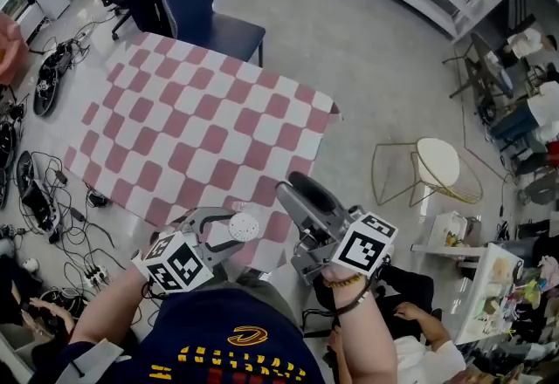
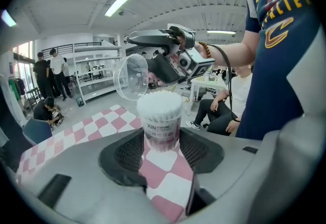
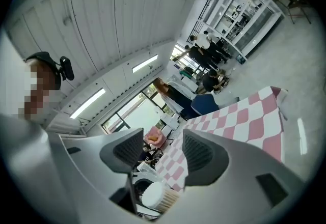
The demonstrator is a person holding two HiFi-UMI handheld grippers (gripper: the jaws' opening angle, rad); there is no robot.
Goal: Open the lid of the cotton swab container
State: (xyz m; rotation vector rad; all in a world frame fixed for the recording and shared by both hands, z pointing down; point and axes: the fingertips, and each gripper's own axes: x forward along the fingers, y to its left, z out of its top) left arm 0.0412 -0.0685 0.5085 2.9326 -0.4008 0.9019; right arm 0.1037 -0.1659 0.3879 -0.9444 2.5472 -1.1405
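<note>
My left gripper (image 1: 232, 230) (image 2: 162, 135) is shut on the cotton swab container (image 2: 161, 125), a clear tub with a printed label, packed with white swabs (image 1: 244, 227). I hold it over the near edge of the pink-and-white checked table (image 1: 201, 129). Its clear lid (image 2: 130, 76) is off the mouth and stands tilted up at the rim's left side. My right gripper (image 1: 295, 192) (image 2: 145, 54) (image 3: 163, 139) hovers just above and beyond the lid, open, with nothing between its pads. In the right gripper view the container (image 3: 155, 195) shows low, below the jaws.
A blue chair (image 1: 205, 11) stands at the table's far side. Right of the table is a round stool with a wire frame (image 1: 437, 166). Cables and gear (image 1: 39, 190) litter the floor at left. A seated person (image 1: 410, 321) is close on my right.
</note>
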